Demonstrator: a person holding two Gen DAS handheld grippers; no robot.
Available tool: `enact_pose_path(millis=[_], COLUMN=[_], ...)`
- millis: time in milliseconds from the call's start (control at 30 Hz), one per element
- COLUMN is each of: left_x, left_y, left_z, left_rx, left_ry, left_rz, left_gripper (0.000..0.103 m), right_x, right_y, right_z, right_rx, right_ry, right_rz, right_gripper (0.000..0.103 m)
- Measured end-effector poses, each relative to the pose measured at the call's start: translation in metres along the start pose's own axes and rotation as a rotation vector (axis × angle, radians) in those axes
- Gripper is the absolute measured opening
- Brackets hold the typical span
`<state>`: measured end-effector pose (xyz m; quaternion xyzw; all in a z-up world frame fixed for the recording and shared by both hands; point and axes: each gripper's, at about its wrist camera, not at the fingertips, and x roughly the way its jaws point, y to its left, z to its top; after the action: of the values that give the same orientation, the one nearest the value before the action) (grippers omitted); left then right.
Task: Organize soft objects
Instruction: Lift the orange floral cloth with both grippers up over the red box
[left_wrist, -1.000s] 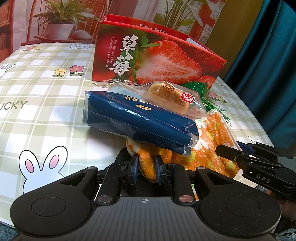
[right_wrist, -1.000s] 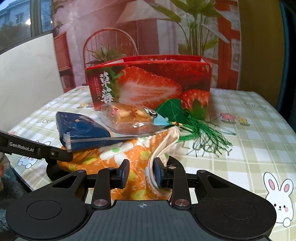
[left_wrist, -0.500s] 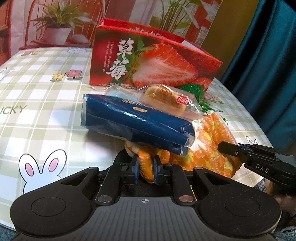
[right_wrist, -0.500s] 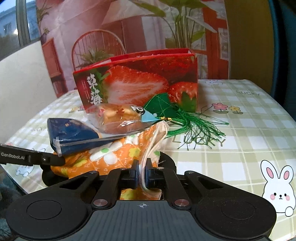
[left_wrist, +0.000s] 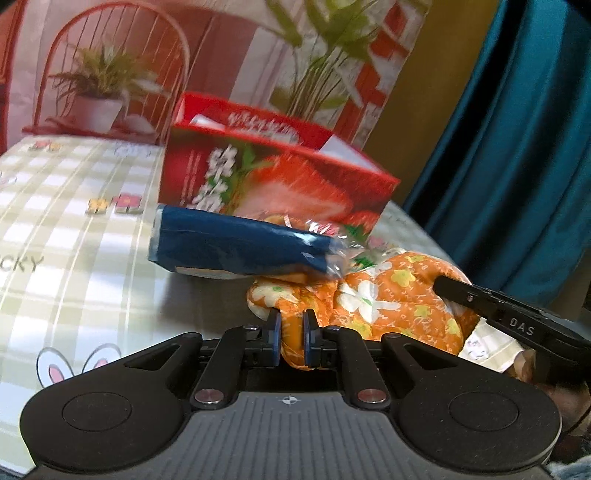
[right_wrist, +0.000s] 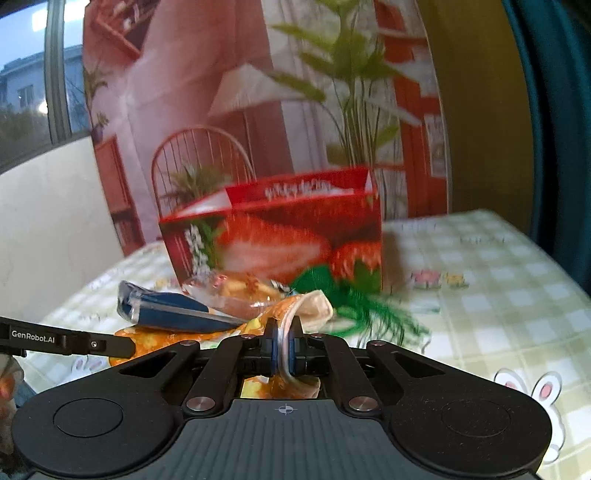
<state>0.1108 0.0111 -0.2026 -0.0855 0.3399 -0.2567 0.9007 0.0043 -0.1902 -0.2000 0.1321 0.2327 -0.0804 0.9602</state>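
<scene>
- Orange floral cloth bag (left_wrist: 388, 295) at the worktop's (left_wrist: 74, 236) near edge, long axis running left to right between both tongs, bunched and wrinkled.
- Left tongs (left_wrist: 291, 332) nearly shut, just closed onto an orange fold at the bag's left end.
- Right tongs (right_wrist: 283, 345) pinched tight on the cream-lined rim (right_wrist: 314, 306).
- Blue packet (left_wrist: 236, 243) and wrapped bread (right_wrist: 240, 291) resting on top; red strawberry box (right_wrist: 280, 236) behind.
</scene>
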Motion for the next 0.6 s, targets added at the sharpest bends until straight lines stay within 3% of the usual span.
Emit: enact_pose_path(millis=[600], left_x=[-0.037], left_y=[-0.038], left_z=[0.042], left_rx=[0.169], left_ry=[-0.163], left_rz=[-0.033], left_gripper=[0.012], right_x=[-0.029], right_y=[-0.002], right_z=[0.046], right_rx=[-0.048], right_ry=[-0.169], right_rz=[-0.021], right_gripper=[0.005])
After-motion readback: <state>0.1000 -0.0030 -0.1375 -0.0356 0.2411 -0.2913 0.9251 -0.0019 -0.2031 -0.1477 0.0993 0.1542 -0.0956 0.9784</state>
